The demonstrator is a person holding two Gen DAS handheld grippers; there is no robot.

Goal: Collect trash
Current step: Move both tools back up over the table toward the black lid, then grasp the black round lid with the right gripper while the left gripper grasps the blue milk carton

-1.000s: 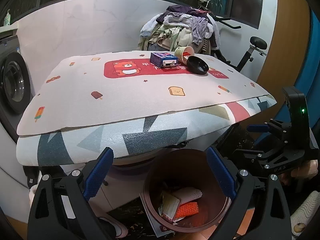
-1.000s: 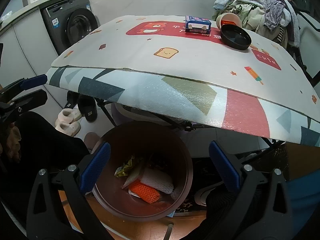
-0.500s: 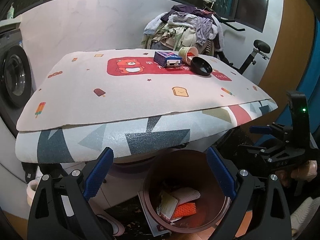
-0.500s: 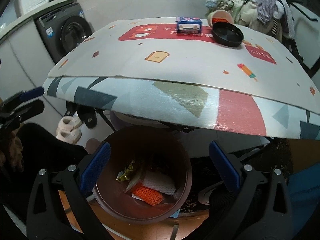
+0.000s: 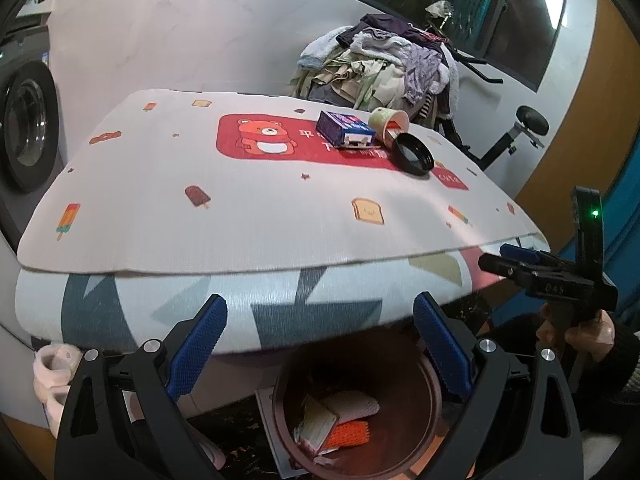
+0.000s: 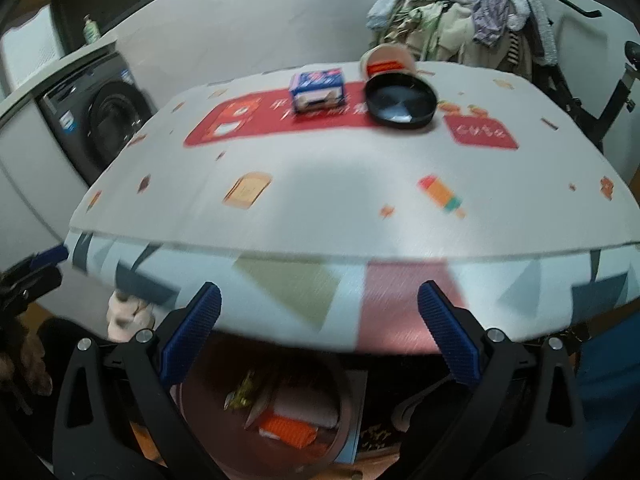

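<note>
A blue carton (image 5: pixel 345 130) (image 6: pixel 317 87), a tipped paper cup (image 5: pixel 389 123) (image 6: pixel 387 58) and a black round lid (image 5: pixel 413 154) (image 6: pixel 401 100) lie at the far side of the table (image 5: pixel 248 208) (image 6: pixel 340 192). Under the near table edge stands a brown bin (image 5: pixel 356 412) (image 6: pixel 264 408) holding wrappers, white foam and an orange net. My left gripper (image 5: pixel 319 346) is open above the bin, nothing between its fingers. My right gripper (image 6: pixel 319 334) is open too, at the table's near edge; it also shows at the right of the left wrist view (image 5: pixel 516 258).
A pile of clothes (image 5: pixel 384 68) (image 6: pixel 460 20) sits behind the table over an exercise bike (image 5: pixel 516 132). A washing machine (image 5: pixel 24 128) (image 6: pixel 100 124) stands at the left. Slippers (image 5: pixel 52 372) (image 6: pixel 124 316) lie on the floor under the table.
Both grippers have risen from over the bin, so the tabletop fills more of each view and the bin sits lower. The right wrist view is motion-blurred. Both stay open.
</note>
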